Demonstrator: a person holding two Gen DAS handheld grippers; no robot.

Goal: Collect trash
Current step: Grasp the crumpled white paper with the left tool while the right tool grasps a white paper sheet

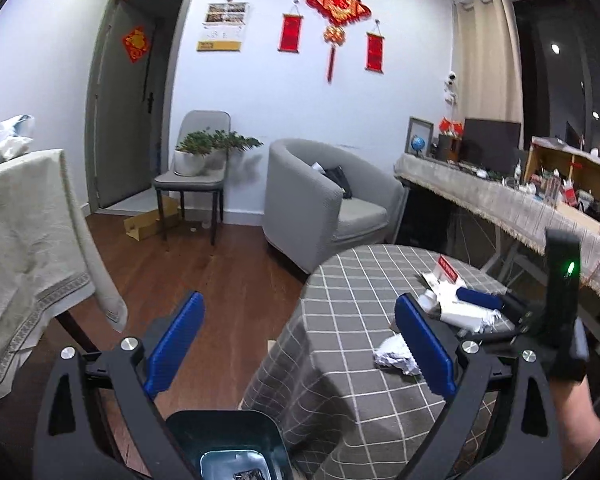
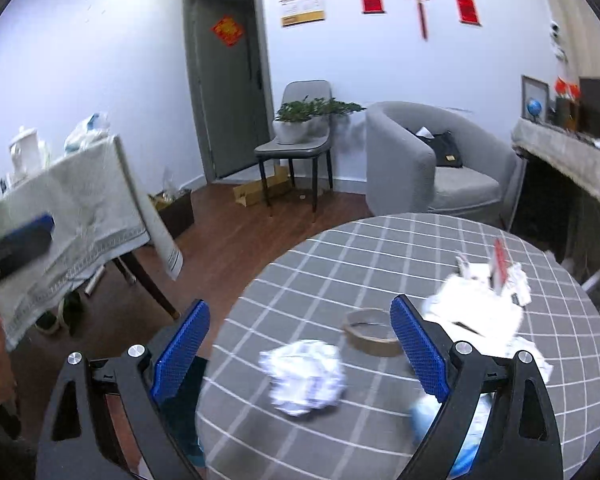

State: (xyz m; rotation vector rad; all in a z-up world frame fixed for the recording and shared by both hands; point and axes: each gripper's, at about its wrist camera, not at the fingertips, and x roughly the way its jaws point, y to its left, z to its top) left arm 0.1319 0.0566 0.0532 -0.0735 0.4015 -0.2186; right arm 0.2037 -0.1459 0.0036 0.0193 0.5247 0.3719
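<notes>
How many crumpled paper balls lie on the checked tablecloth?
1 clear paper ball, near the table's front edge, left of the tape ring. A white paper heap behind may hide more.

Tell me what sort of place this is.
Most likely a home living room: a grey armchair, a potted plant on a chair, red wall ornaments, and a round table in checked cloth.
</notes>
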